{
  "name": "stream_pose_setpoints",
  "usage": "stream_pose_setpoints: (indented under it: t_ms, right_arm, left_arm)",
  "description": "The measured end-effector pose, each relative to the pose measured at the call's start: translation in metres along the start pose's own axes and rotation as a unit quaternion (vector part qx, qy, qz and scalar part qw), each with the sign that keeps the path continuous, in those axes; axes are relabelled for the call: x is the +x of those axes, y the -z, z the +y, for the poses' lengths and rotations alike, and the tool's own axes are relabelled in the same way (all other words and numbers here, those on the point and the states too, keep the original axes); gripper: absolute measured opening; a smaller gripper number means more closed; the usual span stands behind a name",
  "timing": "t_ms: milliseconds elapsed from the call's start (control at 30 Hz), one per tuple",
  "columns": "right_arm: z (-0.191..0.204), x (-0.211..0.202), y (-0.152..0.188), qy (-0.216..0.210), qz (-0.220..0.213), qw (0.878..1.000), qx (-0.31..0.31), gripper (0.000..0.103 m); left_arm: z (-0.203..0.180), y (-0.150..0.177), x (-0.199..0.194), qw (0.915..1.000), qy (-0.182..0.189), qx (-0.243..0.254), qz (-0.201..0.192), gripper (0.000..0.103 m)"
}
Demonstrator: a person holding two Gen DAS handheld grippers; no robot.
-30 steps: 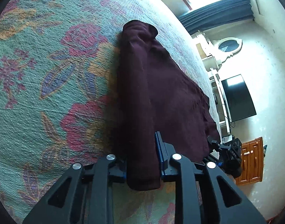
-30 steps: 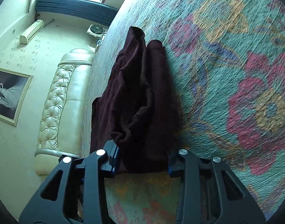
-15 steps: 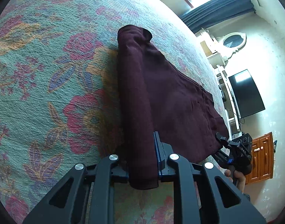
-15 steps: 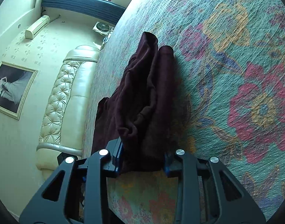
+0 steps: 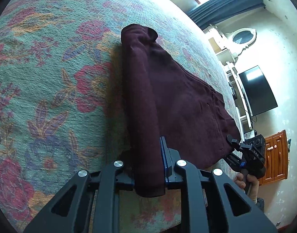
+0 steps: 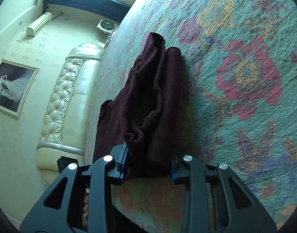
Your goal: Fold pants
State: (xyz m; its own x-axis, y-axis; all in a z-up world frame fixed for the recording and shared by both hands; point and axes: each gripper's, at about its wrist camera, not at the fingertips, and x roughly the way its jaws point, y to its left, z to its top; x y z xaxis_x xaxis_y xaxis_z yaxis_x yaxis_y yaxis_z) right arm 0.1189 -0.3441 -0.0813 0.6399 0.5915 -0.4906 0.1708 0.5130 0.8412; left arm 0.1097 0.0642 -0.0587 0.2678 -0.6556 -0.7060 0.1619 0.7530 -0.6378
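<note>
The dark maroon pants (image 5: 167,97) lie on a bed covered with a teal floral bedspread (image 5: 51,77), stretched in a long band away from both cameras and partly lifted at the near end. The left tongs (image 5: 148,176) are clamped on a rolled, folded edge of the pants, cloth filling the narrow gap between the pads. The right tongs (image 6: 148,167) grip a thicker, bunched fold of the same garment (image 6: 148,101), jaws pressed against its sides. In the left wrist view the right tongs (image 5: 233,143) show at the pants' far corner, with the fingers of a hand (image 5: 245,182) on their handle. Beyond the bed stand a dark television (image 5: 257,91), a wooden cabinet (image 5: 274,155) and a cream tufted headboard (image 6: 59,101).
</note>
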Motion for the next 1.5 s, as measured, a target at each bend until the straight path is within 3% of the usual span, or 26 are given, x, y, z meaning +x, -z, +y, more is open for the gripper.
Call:
stream_pose_setpoints:
  t_ms: [467,1500]
  right_arm:
    - [-0.005,-0.017,0.020,0.005,0.000,1.000,0.002,0.031]
    - [-0.034,-0.026,0.029,-0.015,-0.002,1.000,0.027,0.032]
  left_arm:
    - [-0.018,-0.011,0.014,0.9999,-0.007,0.010,0.007,0.020]
    - [-0.004,-0.016,0.029,0.9997,0.014,0.009,0.019,0.022]
